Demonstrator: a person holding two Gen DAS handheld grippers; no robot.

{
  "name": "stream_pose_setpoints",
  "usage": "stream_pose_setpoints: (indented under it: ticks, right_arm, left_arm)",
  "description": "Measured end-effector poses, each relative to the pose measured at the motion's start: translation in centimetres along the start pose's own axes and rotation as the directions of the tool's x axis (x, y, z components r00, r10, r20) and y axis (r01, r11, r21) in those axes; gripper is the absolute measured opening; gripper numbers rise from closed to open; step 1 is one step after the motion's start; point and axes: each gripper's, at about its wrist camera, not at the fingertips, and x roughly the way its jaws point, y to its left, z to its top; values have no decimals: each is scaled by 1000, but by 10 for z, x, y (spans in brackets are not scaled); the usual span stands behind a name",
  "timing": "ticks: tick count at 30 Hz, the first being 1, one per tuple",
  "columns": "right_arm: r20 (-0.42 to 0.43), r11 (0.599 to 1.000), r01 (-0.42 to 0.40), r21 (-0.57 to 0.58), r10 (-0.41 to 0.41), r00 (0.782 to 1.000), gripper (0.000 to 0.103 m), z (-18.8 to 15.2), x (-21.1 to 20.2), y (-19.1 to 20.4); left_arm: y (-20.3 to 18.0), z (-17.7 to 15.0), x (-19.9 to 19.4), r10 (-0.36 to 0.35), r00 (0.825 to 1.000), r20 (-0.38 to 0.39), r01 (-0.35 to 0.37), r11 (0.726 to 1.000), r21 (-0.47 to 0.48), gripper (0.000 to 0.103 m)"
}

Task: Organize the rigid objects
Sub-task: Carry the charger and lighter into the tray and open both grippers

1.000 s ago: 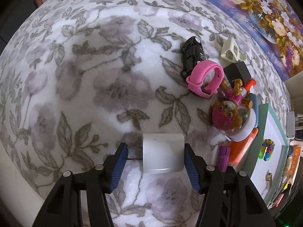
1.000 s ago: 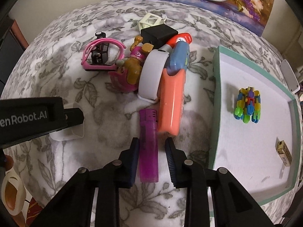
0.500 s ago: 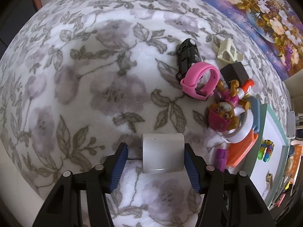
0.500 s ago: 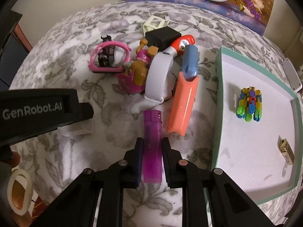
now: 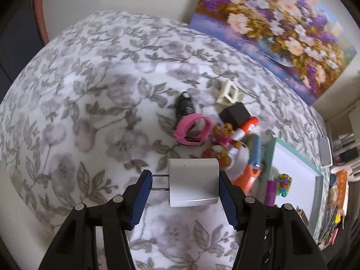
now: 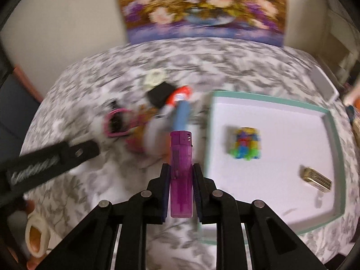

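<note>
1. Holding a purple lighter clamped in my right gripper, long axis running straight ahead along the fingers.
2. Tray: ahead and to the right, near; my right gripper is the nearer one.
3. Left gripper: closed on a white charger plug, prongs pointing left.
4. Unclear: the toy pile is motion-blurred; the lighter's height above the bedspread cannot be read.

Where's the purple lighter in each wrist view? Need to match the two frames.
Left wrist: purple lighter shows low right, partly seen, just beside the tray's near edge, right of the left gripper.
Right wrist: centre, upright in the picture, clamped in the right gripper.
Shared landmark: the green-rimmed tray holding the multicoloured block toy.
</note>
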Motion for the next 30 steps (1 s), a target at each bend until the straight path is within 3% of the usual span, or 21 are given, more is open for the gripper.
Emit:
stream_pose_setpoints:
  ticks: [3,14,23,30]
  right_arm:
    - [19,996,75,40,-76,997,20,5,-3,-25]
    - [-12,951,212,224,-215,977,20,14,-6,-130]
    - [-10,900,298,318,-311,950,20,15,-6,-196]
    - [-12,878,308,367,-327,945,20,16,-1,-223]
  left_arm:
    - [-14,-3,4,-20,999,-25,21,999,26,62]
    - [-89,-31,14,-39,998,-56,49,980,191,62]
    - [-155,-61,36,-54,993,-101,86,932,351,62]
    - [-186,-80,56,-28,995,-95,68,891,450,62]
